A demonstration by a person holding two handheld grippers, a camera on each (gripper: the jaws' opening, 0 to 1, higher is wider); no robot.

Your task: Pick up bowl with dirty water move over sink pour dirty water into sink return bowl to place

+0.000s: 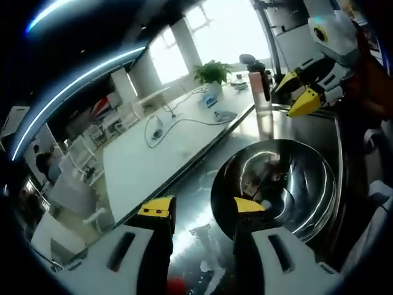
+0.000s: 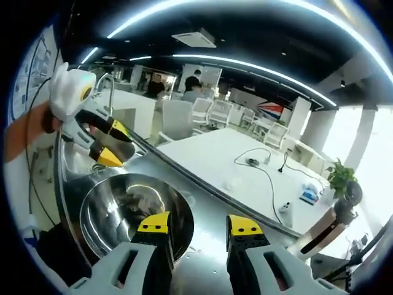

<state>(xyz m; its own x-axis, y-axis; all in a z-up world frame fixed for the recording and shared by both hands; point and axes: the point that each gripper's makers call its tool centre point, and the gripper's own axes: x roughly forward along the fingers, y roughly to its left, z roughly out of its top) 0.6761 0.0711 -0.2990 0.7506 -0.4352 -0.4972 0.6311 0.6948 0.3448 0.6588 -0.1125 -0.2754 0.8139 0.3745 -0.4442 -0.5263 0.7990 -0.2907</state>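
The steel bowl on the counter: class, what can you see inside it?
Inside the steel bowl there are shiny reflections and a dark smear near the middle. Whether it holds water cannot be told; the left gripper covers its near rim.

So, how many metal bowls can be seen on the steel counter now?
1. The metal bowl sits on the steel counter beside the sink, just ahead of both grippers' open jaws. Others may be hidden outside the views.

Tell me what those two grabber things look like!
Each gripper is a white plastic body with two dark fingers ending in yellow tips: the left gripper and the right gripper match. An orange sleeve shows behind one of them.
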